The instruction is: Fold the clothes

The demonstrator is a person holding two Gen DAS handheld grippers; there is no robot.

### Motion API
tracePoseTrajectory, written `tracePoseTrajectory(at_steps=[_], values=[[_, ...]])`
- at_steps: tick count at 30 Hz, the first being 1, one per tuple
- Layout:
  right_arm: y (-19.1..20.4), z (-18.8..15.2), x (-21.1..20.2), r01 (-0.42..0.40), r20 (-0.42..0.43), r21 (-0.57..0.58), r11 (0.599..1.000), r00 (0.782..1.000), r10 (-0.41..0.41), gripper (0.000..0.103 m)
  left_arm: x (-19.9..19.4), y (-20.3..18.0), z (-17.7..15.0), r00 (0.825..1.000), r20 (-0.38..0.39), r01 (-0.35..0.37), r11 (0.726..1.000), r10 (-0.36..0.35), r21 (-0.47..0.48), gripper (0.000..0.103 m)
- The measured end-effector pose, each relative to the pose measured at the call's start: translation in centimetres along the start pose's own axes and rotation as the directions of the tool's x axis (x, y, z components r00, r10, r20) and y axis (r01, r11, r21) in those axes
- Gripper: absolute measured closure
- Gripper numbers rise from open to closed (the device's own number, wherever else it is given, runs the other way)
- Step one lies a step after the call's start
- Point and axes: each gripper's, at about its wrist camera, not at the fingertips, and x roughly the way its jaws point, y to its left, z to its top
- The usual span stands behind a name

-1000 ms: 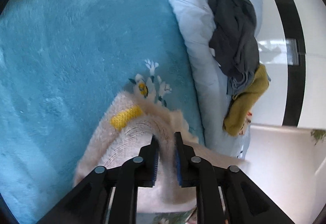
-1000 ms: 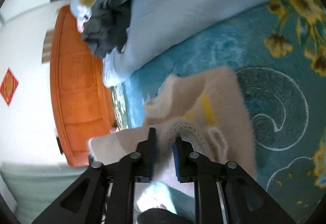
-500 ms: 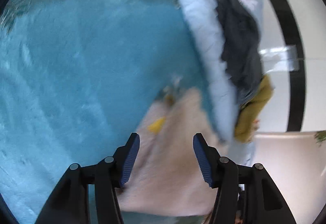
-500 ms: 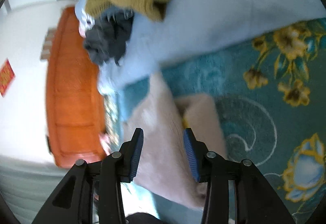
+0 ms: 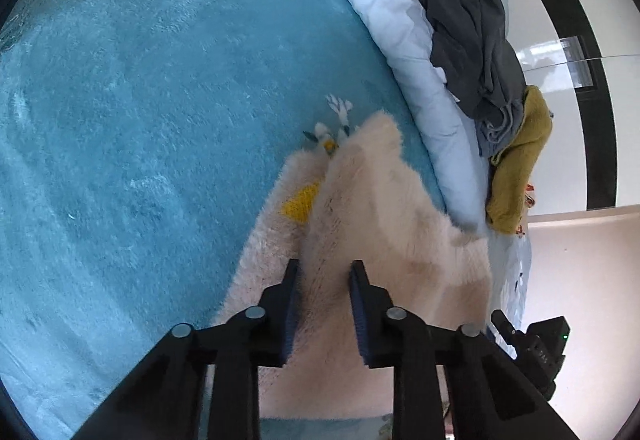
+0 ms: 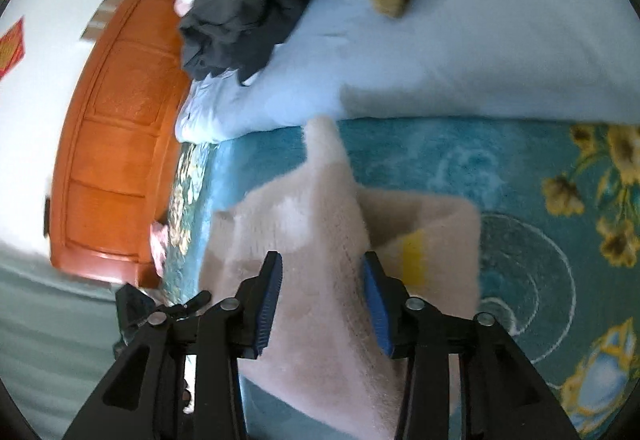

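The fuzzy cream sweater lies on the teal blanket, its folded ridge running between the left gripper, whose jaws have just closed on it. The right gripper straddles the same cloth, narrowing, pads not clearly pressing. At two o'clock in the left view, a dark clothes pile; only the right view shows the orange headboard at nine.

No legible text, label, brand or number appears in either of my wrist views. One sign: a red diamond-shaped wall hanging, on the white wall left of the orange wooden headboard. Its markings are too blurred for me to read.
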Motion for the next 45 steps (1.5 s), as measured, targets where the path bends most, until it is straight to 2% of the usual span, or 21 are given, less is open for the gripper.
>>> tracePoseTrajectory(at_steps=[2, 5, 10, 13, 18, 21, 30, 33, 35, 36, 38, 39, 40, 41, 43, 45], values=[[0.8, -0.3, 0.6, 0.023, -0.029, -0.043, 0.999, 0.999, -0.025, 0.089, -0.3, 0.7, -0.1, 1.0, 0.007, 0.011, 1.0, -0.011, -0.009, 0.088], [1.4, -0.5, 0.5, 0.017, -0.039, -0.065, 0.998, 0.999, -0.02, 0.091, -1.3, 0.6, -0.3, 0.999, 0.016, 0.045, 0.999, -0.045, -0.003, 0.09], [0.5, -0.5, -3.2, -0.087, 0.017, 0.0, 0.996, 0.996, 0.087, 0.092, -3.1, -0.3, -0.4, 0.993, 0.003, 0.121, 0.992, -0.121, 0.035, 0.09], [-0.9, -1.1, -3.9, -0.084, 0.013, 0.055, 0.995, 0.996, 0.083, 0.092, -3.1, 0.4, -0.5, 0.995, -0.015, 0.101, 0.994, -0.1, 0.029, 0.091], [-4.8, -2.6, -1.5, -0.011, -0.042, 0.174, 0.985, 0.999, 0.018, 0.092, -0.7, 3.2, -0.4, 0.996, -0.077, 0.041, 0.997, -0.046, -0.063, 0.091], [-5.9, -3.0, -1.1, -0.01, -0.045, 0.217, 0.976, 0.999, 0.021, 0.092, -0.4, 3.6, -0.5, 0.995, -0.084, 0.039, 0.996, -0.046, -0.083, 0.09], [-4.4, -2.3, -1.3, 0.058, -0.096, 0.111, 0.992, 0.994, -0.047, 0.091, -0.8, 3.0, -0.9, 0.997, -0.068, 0.039, 0.996, -0.045, -0.083, 0.087], [-4.1, -2.3, -1.7, 0.075, -0.108, 0.081, 0.994, 0.992, -0.066, 0.09, -1.3, 3.1, -1.2, 0.997, -0.062, 0.031, 0.995, -0.037, -0.1, 0.08], [-4.1, -2.0, -2.4, 0.116, -0.1, 0.054, 0.992, 0.989, -0.11, 0.09, -1.7, 3.1, -1.4, 0.999, -0.052, 0.011, 0.995, -0.016, -0.104, 0.076], [-4.0, -1.8, -3.0, 0.164, -0.08, 0.036, 0.986, 0.984, -0.16, 0.09, -2.3, 2.6, -1.4, 0.999, -0.033, -0.013, 0.997, 0.01, -0.078, 0.076], [-3.8, -1.2, -4.4, 0.28, -0.027, 0.013, 0.96, 0.96, -0.279, 0.09, -3.3, 1.6, -1.5, 0.998, 0.007, -0.062, 0.998, 0.062, -0.027, 0.075], [-3.5, -0.9, -5.0, 0.306, -0.002, 0.01, 0.952, 0.952, -0.306, 0.089, -3.7, 0.8, -1.6, 0.996, 0.027, -0.087, 0.996, 0.087, 0.005, 0.074], [-2.9, -0.7, -5.4, 0.312, 0.022, -0.001, 0.95, 0.95, -0.311, 0.089, -3.8, -0.8, -1.7, 0.993, 0.046, -0.112, 0.992, 0.11, 0.063, 0.068], [-2.2, -0.7, -5.4, 0.306, 0.035, -0.02, 0.952, 0.952, -0.305, 0.089, -3.7, -2.5, -1.9, 0.989, 0.065, -0.139, 0.983, 0.132, 0.123, 0.058], [0.3, -1.0, -4.1, 0.288, 0.022, -0.106, 0.952, 0.958, -0.287, 0.089, -3.0, -6.0, -2.3, 0.978, 0.104, -0.2, 0.947, 0.179, 0.252, 0.045], [2.8, -1.8, -2.3, 0.279, -0.002, -0.202, 0.939, 0.958, -0.285, 0.074, -1.5, -9.1, -2.9, 0.962, 0.132, -0.27, 0.89, 0.237, 0.368, 0.041]])
